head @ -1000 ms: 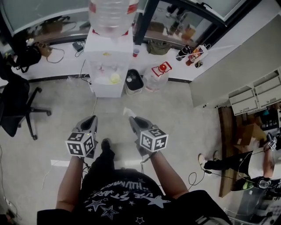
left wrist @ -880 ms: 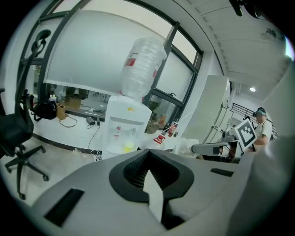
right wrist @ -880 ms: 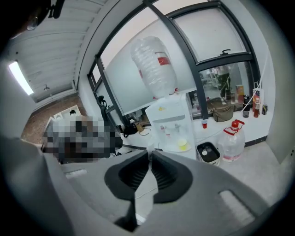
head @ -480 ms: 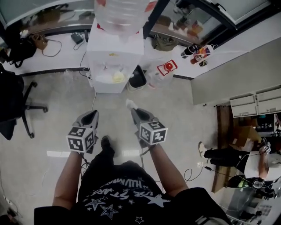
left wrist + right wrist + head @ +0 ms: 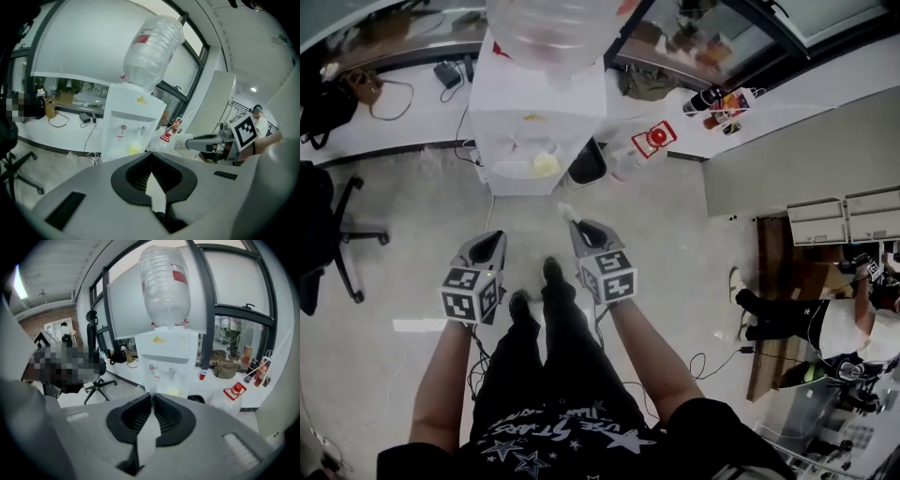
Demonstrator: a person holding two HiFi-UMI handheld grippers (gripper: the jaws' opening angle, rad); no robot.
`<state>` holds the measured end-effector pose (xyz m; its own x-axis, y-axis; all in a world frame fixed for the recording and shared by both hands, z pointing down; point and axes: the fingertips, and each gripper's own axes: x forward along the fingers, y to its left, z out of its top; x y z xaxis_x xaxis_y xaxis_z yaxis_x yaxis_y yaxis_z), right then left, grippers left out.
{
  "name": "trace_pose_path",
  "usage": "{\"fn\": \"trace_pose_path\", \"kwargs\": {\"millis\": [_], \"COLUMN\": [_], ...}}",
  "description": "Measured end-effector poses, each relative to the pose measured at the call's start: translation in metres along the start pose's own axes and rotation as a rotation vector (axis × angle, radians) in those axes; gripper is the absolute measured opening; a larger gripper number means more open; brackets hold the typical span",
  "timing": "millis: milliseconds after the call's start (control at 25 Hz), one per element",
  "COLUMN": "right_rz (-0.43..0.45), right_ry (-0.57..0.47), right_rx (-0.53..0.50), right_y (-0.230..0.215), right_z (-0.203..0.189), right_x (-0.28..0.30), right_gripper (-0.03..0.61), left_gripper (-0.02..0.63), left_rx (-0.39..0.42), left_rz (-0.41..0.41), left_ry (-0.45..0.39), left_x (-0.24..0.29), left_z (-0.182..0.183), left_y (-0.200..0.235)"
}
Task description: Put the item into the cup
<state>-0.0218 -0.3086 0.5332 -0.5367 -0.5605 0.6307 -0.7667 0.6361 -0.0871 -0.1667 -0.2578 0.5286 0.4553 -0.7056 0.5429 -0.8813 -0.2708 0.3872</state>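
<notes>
A small yellow cup (image 5: pixel 546 165) stands in the alcove of the white water dispenser (image 5: pixel 539 103); both gripper views show the cup (image 5: pixel 135 148) (image 5: pixel 172 391) under the taps. My right gripper (image 5: pixel 575 223) is held over the floor short of the dispenser, shut on a thin white item (image 5: pixel 566 212) that pokes out past its tips. In its own view the right gripper (image 5: pixel 152 395) has the pale strip pinched between the black pads. My left gripper (image 5: pixel 494 238) hangs level with it to the left; its jaws (image 5: pixel 151 154) meet at the tip and I see nothing sticking out.
A big clear bottle (image 5: pixel 551 28) tops the dispenser. A black bin (image 5: pixel 587 164) and a clear jug with a red cap (image 5: pixel 649 145) sit at its right. An office chair (image 5: pixel 328 234) is at left, another person (image 5: pixel 806 319) at right. A red cup (image 5: pixel 202 375) rests on the sill.
The person has stepped forward, so the dispenser and yellow cup are closer to both grippers. The right gripper still grips the white item; the left stays shut.
</notes>
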Motion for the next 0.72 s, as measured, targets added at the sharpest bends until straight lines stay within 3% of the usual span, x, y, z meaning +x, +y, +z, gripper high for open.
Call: {"fn": "trace_pose_path", "kwargs": {"millis": [160, 400, 720], "right_rz": [-0.031, -0.012, 0.001], "right_ry": [0.012, 0.031, 0.04], "right_rx": [-0.111, -0.068, -0.125], "right_y": [-0.018, -0.042, -0.065], "right_z": [0.005, -0.012, -0.02], "right_x": [0.032, 0.083, 0.154], "right_gripper": [0.02, 0.02, 0.02], "left_gripper": [0.005, 0.005, 0.005], "left_rx": [0.025, 0.002, -0.012], "left_rz": [0.04, 0.075, 0.092], "left_ry": [-0.009, 0.008, 0.023], "left_x": [0.025, 0.062, 0.11], "left_z": [0.002, -0.011, -0.021], "left_y": [0.017, 0.036, 0.064]}}
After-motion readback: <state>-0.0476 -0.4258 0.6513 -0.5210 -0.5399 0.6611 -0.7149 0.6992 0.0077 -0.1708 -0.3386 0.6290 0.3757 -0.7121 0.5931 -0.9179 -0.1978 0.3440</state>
